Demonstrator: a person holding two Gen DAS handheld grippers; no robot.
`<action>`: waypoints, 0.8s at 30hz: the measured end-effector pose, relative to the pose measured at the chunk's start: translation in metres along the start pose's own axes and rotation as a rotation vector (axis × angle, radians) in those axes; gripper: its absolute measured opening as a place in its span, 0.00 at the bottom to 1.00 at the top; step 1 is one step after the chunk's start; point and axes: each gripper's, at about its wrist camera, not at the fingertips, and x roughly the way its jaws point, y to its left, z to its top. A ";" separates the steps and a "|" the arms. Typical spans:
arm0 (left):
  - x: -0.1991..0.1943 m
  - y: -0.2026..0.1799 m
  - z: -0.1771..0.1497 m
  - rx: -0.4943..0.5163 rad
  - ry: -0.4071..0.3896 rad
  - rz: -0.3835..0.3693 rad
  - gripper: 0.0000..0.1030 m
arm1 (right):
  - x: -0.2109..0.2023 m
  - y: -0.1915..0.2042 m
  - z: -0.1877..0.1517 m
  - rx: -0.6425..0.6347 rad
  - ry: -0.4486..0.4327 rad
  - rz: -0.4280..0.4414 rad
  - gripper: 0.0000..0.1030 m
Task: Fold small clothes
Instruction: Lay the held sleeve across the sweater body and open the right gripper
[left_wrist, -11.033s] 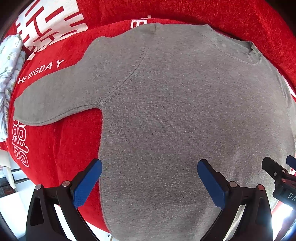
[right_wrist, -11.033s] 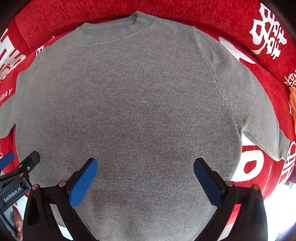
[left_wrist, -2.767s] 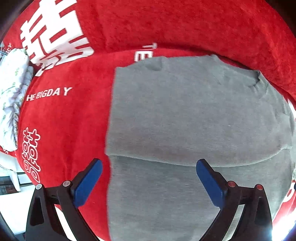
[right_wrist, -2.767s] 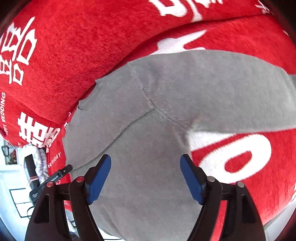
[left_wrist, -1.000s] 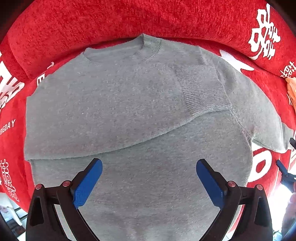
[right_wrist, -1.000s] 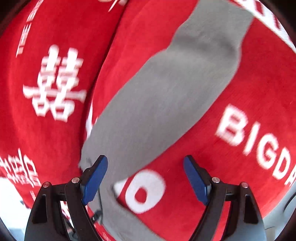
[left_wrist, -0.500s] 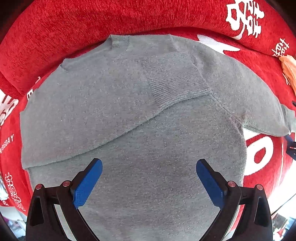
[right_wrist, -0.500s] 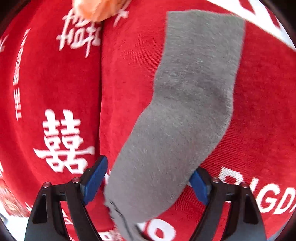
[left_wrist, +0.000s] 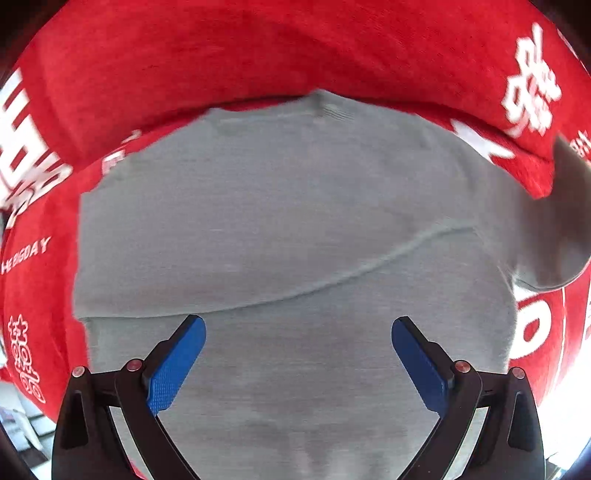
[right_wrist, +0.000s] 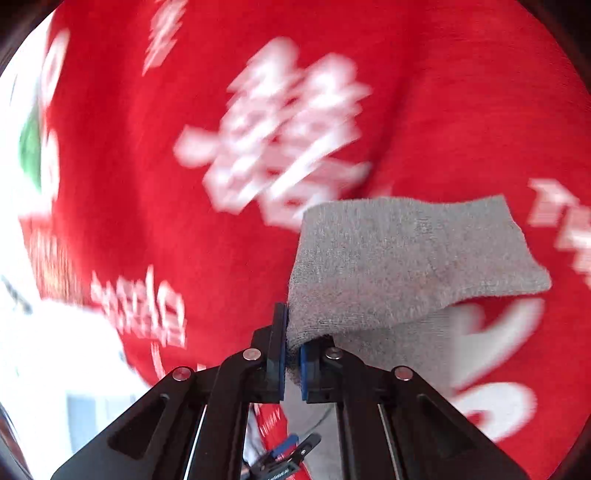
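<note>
A gray sweater (left_wrist: 288, 240) lies flat on a red blanket (left_wrist: 258, 66) with white writing, its neck up by the blanket's far edge. One sleeve is already folded across the chest, so the step now looks like folding the other sleeve. The right gripper (right_wrist: 292, 354) has its blue fingers (right_wrist: 282, 343) pressed tight together, pinching the cuff of that sleeve (right_wrist: 406, 254), which hangs lifted off the blanket. The left gripper (left_wrist: 295, 365) hovers over the lower part of the sweater, pointing down, its fingers spread wide with nothing between them. I think the next move is to carry the cuff over the sweater's chest, lay it down flat on top of the first sleeve, and only then let go. It should go gently, so the sweater does not slide or bunch up.
</note>
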 end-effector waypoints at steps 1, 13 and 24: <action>-0.002 0.011 -0.002 -0.014 -0.007 0.004 0.99 | 0.018 0.016 -0.006 -0.052 0.039 -0.002 0.06; 0.015 0.116 -0.031 -0.237 -0.004 0.061 0.99 | 0.227 0.019 -0.133 -0.170 0.465 -0.349 0.15; 0.013 0.166 -0.057 -0.309 -0.004 0.038 0.99 | 0.250 0.081 -0.122 -0.350 0.376 -0.335 0.06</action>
